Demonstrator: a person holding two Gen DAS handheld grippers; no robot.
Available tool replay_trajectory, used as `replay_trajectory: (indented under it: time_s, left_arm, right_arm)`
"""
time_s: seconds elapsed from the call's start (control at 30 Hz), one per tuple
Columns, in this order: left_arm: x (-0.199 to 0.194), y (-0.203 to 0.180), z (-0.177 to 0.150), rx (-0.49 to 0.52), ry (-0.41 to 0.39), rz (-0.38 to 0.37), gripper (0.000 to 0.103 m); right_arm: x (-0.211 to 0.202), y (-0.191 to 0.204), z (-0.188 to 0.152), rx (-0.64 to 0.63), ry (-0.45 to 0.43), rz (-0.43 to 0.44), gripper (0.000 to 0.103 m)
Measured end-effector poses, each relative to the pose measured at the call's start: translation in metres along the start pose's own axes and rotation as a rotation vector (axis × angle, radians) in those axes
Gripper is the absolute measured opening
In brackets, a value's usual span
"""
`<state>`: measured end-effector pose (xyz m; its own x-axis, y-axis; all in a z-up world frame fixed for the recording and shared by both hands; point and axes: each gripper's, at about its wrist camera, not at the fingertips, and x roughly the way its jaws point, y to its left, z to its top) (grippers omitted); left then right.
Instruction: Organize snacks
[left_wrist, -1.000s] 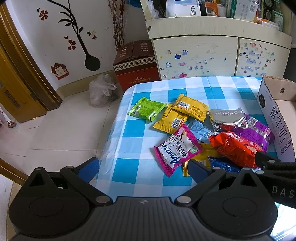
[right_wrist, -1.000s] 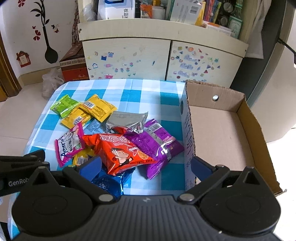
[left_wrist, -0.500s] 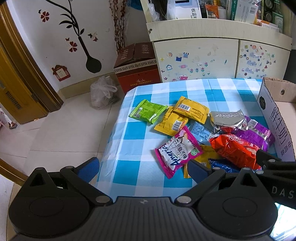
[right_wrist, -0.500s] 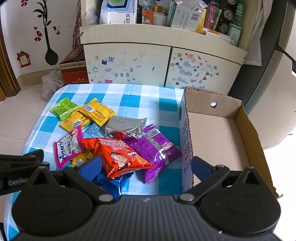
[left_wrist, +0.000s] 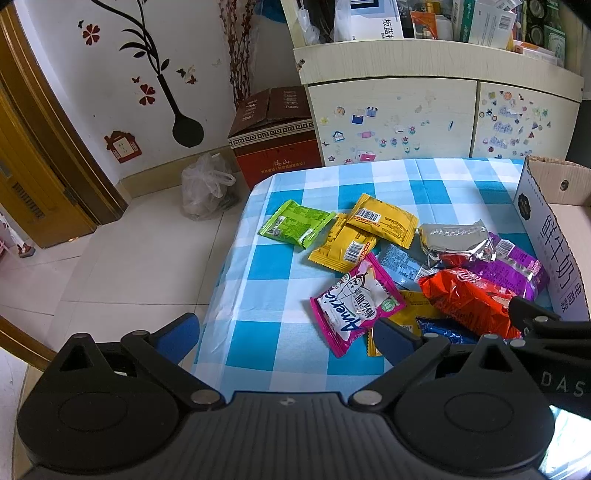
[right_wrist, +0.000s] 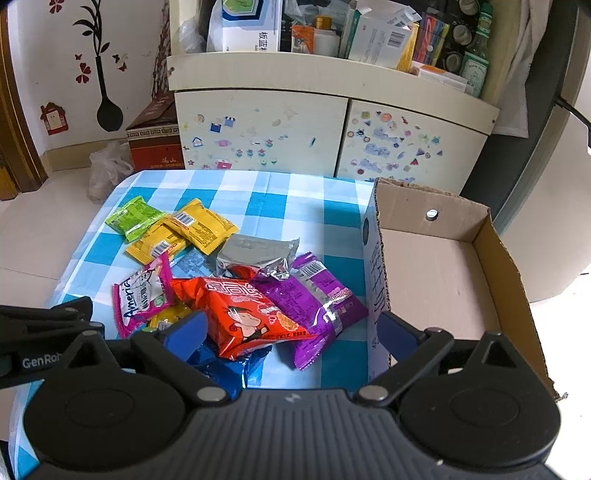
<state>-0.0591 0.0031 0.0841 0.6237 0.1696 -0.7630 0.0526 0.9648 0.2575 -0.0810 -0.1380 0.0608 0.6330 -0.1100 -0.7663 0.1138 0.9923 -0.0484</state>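
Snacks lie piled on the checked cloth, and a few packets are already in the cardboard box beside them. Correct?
Not quite. The cardboard box is empty: the right wrist view shows only its bare floor. The snacks, such as the orange packet, do lie piled on the checked cloth beside it.

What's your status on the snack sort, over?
Both tools open, nothing held: left tool, right tool, its jaws just narrowed slightly. Snack packets piled on the checked cloth; cardboard box empty. Nothing blocking the box.

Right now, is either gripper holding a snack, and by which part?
Nothing is held. The left gripper and right gripper both hover open above the packets; the right one's jaws have just been closing slightly, pressing nothing.
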Motion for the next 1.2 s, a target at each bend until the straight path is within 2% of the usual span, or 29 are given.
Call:
replay_trajectory:
  time_s: [0.3,0.43,0.6,0.73,0.87,1.07,1.2]
  left_arm:
    - [-0.002,0.002,0.000,-0.010,-0.007,-0.017,0.102]
    - [-0.003,0.007,0.004,-0.046,-0.008,-0.057,0.101]
    - [-0.006,0.013,0.011,-0.083,-0.014,-0.117,0.101]
    - [-0.010,0.025,0.025,-0.134,-0.025,-0.217,0.102]
    - [-0.010,0.039,0.039,-0.163,-0.069,-0.209,0.102]
    - [0.012,0.051,0.045,-0.158,-0.020,-0.238,0.102]
    - [0.034,0.056,0.044,-0.165,0.034,-0.265,0.102]
  right_arm:
    - [-0.003,-0.001,0.001,-0.019,-0.028,0.027,0.095]
    - [-0.004,-0.005,0.002,-0.010,-0.043,0.055,0.093]
    - [-0.009,-0.013,0.007,0.026,-0.067,0.119,0.093]
    - [-0.014,-0.024,0.014,0.059,-0.087,0.184,0.093]
    - [-0.018,-0.036,0.018,0.099,-0.104,0.255,0.093]
    - [-0.015,-0.048,0.019,0.149,-0.082,0.347,0.092]
    - [-0.001,-0.054,0.020,0.179,-0.024,0.424,0.087]
